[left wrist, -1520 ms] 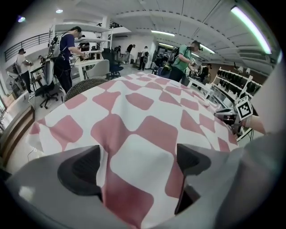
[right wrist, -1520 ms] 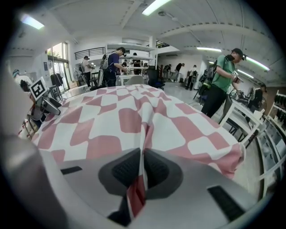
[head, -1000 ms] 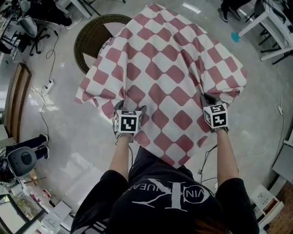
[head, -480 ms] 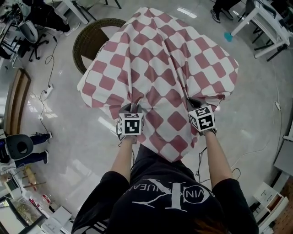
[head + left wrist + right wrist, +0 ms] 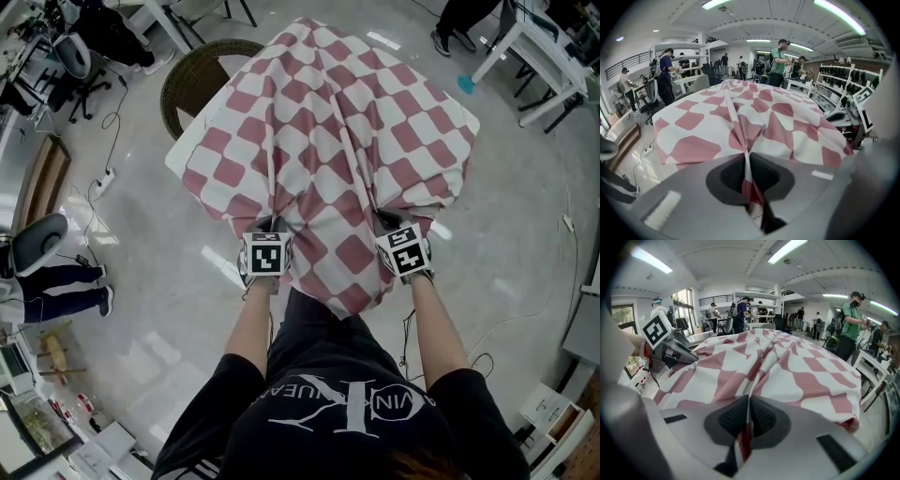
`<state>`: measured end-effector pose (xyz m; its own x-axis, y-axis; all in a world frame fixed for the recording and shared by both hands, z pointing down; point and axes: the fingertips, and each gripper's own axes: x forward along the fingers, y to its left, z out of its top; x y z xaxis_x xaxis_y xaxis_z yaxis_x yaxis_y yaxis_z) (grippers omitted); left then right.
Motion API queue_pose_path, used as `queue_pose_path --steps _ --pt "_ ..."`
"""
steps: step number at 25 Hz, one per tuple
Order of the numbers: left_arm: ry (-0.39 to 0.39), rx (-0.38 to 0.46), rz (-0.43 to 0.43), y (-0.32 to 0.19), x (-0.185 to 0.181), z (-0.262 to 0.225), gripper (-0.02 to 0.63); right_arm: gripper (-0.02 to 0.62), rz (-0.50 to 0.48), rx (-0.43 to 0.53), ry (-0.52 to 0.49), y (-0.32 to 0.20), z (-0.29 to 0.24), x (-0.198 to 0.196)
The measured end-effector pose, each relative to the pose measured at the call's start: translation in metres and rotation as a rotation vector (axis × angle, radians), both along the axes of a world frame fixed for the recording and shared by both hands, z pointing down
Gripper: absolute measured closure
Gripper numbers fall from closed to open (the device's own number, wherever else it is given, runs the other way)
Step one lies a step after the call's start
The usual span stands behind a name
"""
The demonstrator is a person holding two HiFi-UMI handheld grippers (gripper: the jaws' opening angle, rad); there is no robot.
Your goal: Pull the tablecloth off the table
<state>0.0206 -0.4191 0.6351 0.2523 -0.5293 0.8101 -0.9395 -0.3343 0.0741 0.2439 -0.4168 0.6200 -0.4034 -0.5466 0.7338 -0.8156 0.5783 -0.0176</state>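
Both arms out ahead, left tongs (image 5: 269, 225) just closed on a tablecloth (image 5: 328, 112) fold, right tongs (image 5: 387, 221) clamped on another, both angled down

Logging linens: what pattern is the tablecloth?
The tablecloth has dusty-red and white checks; head view shows it best.

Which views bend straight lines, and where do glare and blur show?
Head view: glare streaks on glossy grey floor. Left gripper view: fisheye, dark corners, ceiling light strip bowed. Right gripper view: likewise; red-and-white checked tablecloth blurred near the lens.
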Motion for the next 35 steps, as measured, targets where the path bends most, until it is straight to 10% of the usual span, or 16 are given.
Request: queue_pose_path --steps 20,35 --pt "0.191 -0.062 -0.012 0.129 -0.049 0.003 0.578 0.577 0.240 0.006 -0.106 0.141 -0.009 0.002" --pt "0.275 0.068 -0.041 0.228 -0.124 -0.025 0.580 0.577 0.426 0.153 -0.205 0.273 -0.047 -0.028"
